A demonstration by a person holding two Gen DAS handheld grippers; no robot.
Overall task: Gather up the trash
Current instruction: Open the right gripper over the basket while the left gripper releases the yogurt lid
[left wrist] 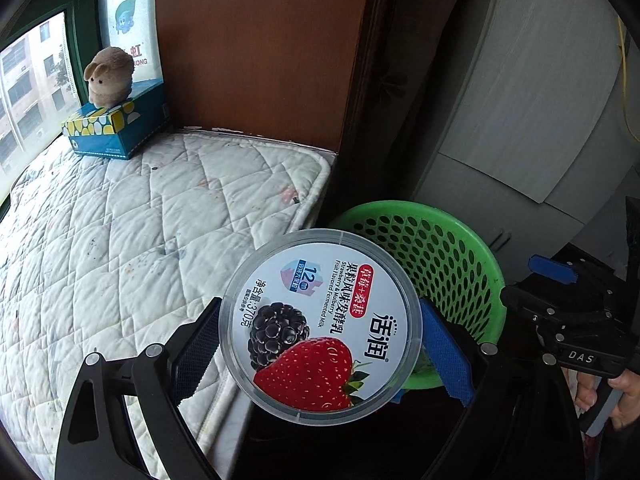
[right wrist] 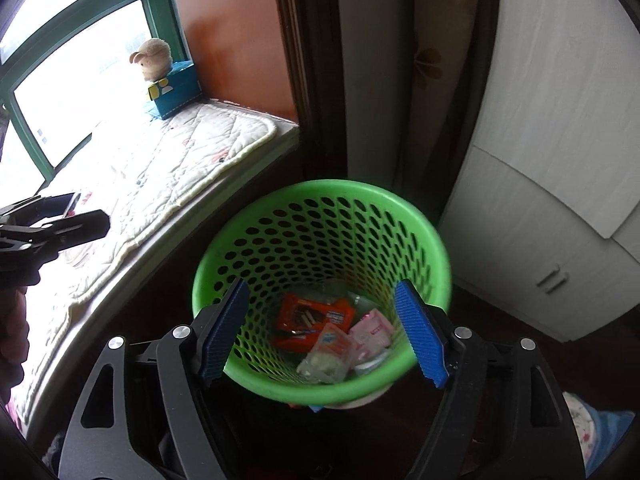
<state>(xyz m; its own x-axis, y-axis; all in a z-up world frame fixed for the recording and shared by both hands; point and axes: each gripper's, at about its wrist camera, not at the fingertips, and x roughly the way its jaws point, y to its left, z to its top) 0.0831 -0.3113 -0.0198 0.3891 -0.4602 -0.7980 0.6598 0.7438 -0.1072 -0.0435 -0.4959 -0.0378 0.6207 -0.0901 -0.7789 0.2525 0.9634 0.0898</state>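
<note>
My left gripper [left wrist: 320, 344] is shut on a round yogurt cup [left wrist: 320, 326] with a strawberry and mulberry label, held above the mattress edge beside the green perforated trash basket [left wrist: 452, 264]. In the right wrist view the basket [right wrist: 320, 216] stands on the dark floor and holds an orange wrapper [right wrist: 312, 316], a pink packet [right wrist: 372, 330] and clear wrappers [right wrist: 328, 354]. My right gripper [right wrist: 322, 334] is open and empty, its blue pads over the basket's near rim. The right gripper also shows in the left wrist view [left wrist: 568, 316]; the left gripper's body shows in the right wrist view [right wrist: 52, 228].
A white quilted mattress [left wrist: 120, 240] lies on the window ledge at left. A blue tissue box [left wrist: 116, 128] with a plush toy [left wrist: 110, 76] on it sits at its far end. A white cabinet [right wrist: 552, 160] stands right of the basket, with a dark wooden frame [right wrist: 312, 80] behind it.
</note>
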